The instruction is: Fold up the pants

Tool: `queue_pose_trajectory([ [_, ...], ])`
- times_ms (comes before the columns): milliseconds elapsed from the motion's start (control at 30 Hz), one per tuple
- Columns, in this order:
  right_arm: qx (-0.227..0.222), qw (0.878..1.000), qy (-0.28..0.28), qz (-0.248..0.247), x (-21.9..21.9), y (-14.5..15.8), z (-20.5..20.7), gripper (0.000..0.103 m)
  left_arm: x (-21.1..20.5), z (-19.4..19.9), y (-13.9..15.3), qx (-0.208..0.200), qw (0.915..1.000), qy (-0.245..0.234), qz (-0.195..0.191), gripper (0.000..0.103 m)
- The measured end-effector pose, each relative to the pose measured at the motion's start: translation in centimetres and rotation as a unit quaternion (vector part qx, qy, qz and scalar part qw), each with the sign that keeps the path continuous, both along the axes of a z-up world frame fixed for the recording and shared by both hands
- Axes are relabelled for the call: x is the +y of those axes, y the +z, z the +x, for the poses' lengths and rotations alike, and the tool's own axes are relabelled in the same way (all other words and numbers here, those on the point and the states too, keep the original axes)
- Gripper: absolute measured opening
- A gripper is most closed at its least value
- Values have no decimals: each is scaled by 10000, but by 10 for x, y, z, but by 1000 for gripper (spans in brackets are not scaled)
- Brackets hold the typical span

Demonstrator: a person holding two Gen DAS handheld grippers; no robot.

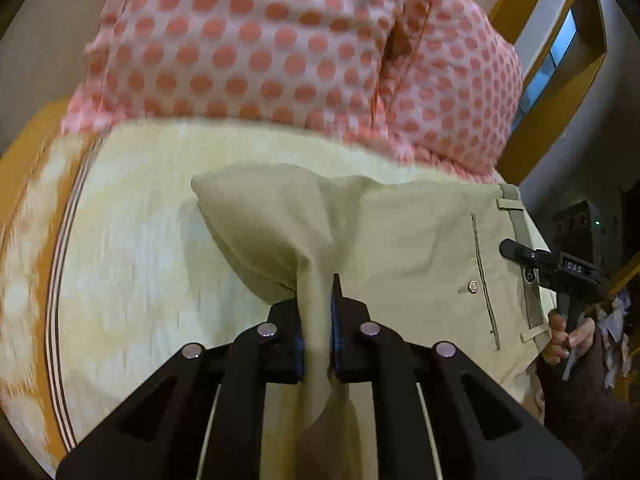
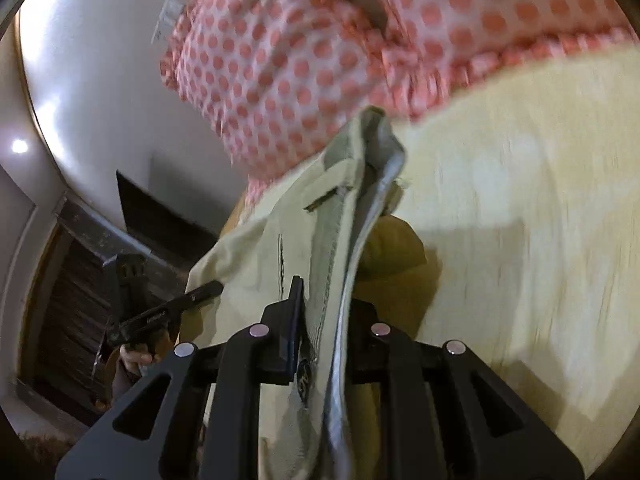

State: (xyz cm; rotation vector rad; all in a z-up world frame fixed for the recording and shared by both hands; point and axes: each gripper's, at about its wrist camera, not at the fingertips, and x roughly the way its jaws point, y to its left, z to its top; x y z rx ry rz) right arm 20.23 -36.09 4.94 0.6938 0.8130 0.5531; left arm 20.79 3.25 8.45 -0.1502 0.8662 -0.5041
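Observation:
Beige pants (image 1: 404,240) lie on a pale yellow bedsheet (image 1: 132,264), with a back pocket and belt loops showing at the right. My left gripper (image 1: 317,300) is shut on a bunched fold of the pants and lifts it off the sheet. My right gripper (image 1: 516,250) shows at the waistband on the right. In the right wrist view my right gripper (image 2: 320,304) is shut on the waistband of the pants (image 2: 244,264), holding it up. My left gripper (image 2: 200,294) shows at the left edge of the pants.
A pink pillow with red dots (image 1: 280,40) lies at the far side of the bed, just beyond the pants; it also shows in the right wrist view (image 2: 320,60). The orange patterned border of the sheet (image 1: 36,216) runs along the left. Dark furniture (image 2: 160,216) stands beside the bed.

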Motion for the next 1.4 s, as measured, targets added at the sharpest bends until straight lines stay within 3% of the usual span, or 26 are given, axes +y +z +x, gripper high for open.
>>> queue_pose_trajectory([
  [67,-195,9992,-314,-120,-8,11,20,17,-9,20,3,-245,9995,184,42,12],
  [100,-239,9981,-482,-308,-10,13,31,21,-15,31,2,-318,9988,282,239,14],
  [133,-204,9963,-606,-577,-10,12,41,29,-23,42,-2,-363,9955,541,681,15],
  [200,82,9819,-1049,-1573,-12,11,54,34,-23,47,-2,-434,9896,839,1086,14],
  [267,11,9780,-1246,-1672,-20,17,42,38,-11,30,8,-643,9920,855,675,17],
  [300,-237,9807,-1228,-1502,-22,23,28,47,-7,21,12,-704,9936,762,436,20],
  [333,-409,9837,-1090,-1370,-19,28,17,49,-7,11,13,-651,9959,586,216,29],
  [400,-398,9898,-622,-1219,-2,29,5,55,-14,2,9,-458,9986,274,1,37],
  [467,-86,9913,-128,-1310,22,17,5,74,-33,3,-14,128,9999,-69,-92,41],
  [500,156,9881,-29,-1527,32,8,8,83,-41,9,-28,407,9991,-134,26,41],
  [533,559,9798,102,-1916,44,-9,17,85,-49,13,-39,553,9981,-117,228,39],
  [567,334,9770,90,-2106,50,-9,15,89,-55,9,-42,246,9983,-26,520,37],
  [633,541,9441,-376,-3229,66,-4,10,89,-63,-5,-35,82,9951,81,983,39],
  [667,578,9331,-570,-3502,71,1,0,89,-61,-14,-30,11,9954,114,947,52],
  [700,468,9346,-576,-3480,76,5,-11,95,-57,-30,-23,-122,9960,146,876,62],
  [733,313,9379,-591,-3403,81,10,-26,102,-52,-48,-18,-289,9955,241,875,84],
  [767,107,9370,-744,-3412,87,14,-48,102,-49,-62,-18,-393,9945,324,916,94],
  [833,-60,9316,-942,-3510,93,10,-76,102,-41,-91,-21,-456,9927,464,1019,95],
  [967,357,9475,-1035,-3003,102,-14,-101,102,-35,-125,-41,-288,9902,797,1112,100],
  [1067,51,9324,-1295,-3375,116,-14,-107,102,-32,-137,-54,-262,9889,892,1160,101],
  [1167,40,9278,-1260,-3512,130,-21,-114,102,-38,-149,-60,-527,9833,987,1436,101],
  [1233,-55,9128,-1454,-3816,139,-25,-119,102,-42,-152,-64,-685,9802,1018,1556,101],
  [1400,-266,9089,-1651,-3821,140,-28,-124,102,-43,-155,-66,-914,9778,1138,1502,101],
])
